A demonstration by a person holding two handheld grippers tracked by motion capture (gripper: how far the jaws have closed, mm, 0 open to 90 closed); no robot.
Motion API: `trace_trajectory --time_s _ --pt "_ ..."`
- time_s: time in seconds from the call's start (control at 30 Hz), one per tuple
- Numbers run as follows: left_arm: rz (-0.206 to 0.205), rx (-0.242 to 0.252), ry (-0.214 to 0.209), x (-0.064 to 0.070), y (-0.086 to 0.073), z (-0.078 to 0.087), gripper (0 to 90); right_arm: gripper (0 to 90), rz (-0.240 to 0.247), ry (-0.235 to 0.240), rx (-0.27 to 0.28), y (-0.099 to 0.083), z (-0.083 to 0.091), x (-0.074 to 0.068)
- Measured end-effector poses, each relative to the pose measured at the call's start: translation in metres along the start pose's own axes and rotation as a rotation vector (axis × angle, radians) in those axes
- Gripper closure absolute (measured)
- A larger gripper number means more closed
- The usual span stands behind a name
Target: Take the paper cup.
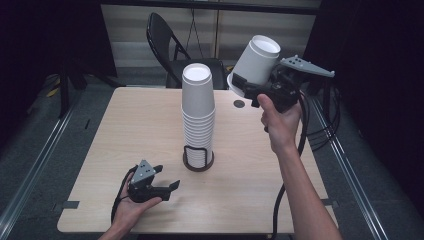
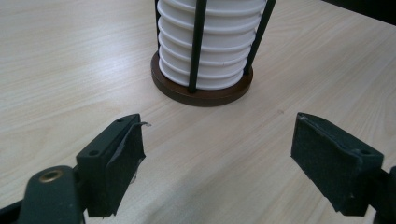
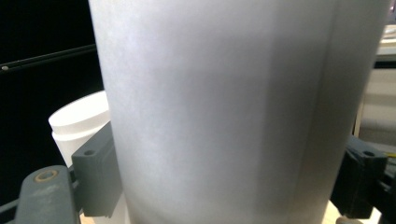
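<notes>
Nearest, the left gripper (image 1: 159,186) rests on the pale wooden table (image 1: 100,150), its fingers (image 2: 112,163) spread and empty, just left of the tall stack of white paper cups (image 1: 198,115) in its dark wire holder (image 1: 198,159). Farther right, the right gripper (image 1: 247,85) clamps a single white paper cup (image 1: 256,60), held aloft bottom-up and tilted, up and to the right of the stack's top.

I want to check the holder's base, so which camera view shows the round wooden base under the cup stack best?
The left gripper view: the wooden base is close and sharp beyond the open left tool. The high view shows it small.
</notes>
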State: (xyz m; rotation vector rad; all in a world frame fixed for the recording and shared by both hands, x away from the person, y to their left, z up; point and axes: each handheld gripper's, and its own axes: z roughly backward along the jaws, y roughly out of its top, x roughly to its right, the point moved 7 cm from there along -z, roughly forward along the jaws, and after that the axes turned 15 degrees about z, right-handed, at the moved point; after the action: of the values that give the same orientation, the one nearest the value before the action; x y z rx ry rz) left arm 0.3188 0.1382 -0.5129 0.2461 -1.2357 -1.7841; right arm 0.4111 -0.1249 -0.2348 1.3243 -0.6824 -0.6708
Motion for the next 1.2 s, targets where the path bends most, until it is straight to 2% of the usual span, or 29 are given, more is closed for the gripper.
trace_trajectory --time_s 0.07,0.33,0.53,0.67,0.7,0.73,0.83,0.93,1.0,1.2 --pt "-0.003 -0.003 -0.008 0.002 0.0 0.0 20.0 14.8 -0.006 0.001 -0.01 -0.006 0.0 0.001" --pt "-0.013 -0.012 -0.021 0.007 -0.001 -0.001 20.5 14.8 -0.023 0.007 -0.057 -0.03 0.001 -0.001" --pt "0.015 0.003 -0.04 0.011 0.005 -0.004 22.0 14.8 -0.049 0.016 -0.088 -0.055 0.008 0.0" --pt "0.008 0.002 -0.057 0.016 0.011 -0.005 21.9 14.8 -0.064 0.027 -0.099 -0.066 0.009 -0.003" --pt "0.004 0.004 -0.068 0.02 0.013 -0.004 30.1 14.8 -0.073 0.037 -0.11 -0.075 0.011 -0.006" --pt "0.004 0.004 -0.068 0.02 0.013 -0.004 30.3 14.8 -0.073 0.037 -0.11 -0.075 0.011 -0.006" --pt "-0.023 0.015 -0.063 0.024 0.015 -0.005 29.0 14.8 -0.097 0.06 -0.125 -0.09 0.015 -0.013" --pt "-0.024 0.033 -0.083 0.03 0.017 -0.005 29.1 14.8 -0.11 0.066 -0.131 -0.097 0.016 -0.015" --pt "-0.023 0.053 -0.093 0.034 0.019 -0.005 28.9 14.8 -0.122 0.075 -0.146 -0.11 0.017 -0.019" --pt "-0.04 0.06 -0.109 0.041 0.025 -0.003 30.4 14.8 -0.166 0.088 -0.147 -0.125 0.02 -0.021"
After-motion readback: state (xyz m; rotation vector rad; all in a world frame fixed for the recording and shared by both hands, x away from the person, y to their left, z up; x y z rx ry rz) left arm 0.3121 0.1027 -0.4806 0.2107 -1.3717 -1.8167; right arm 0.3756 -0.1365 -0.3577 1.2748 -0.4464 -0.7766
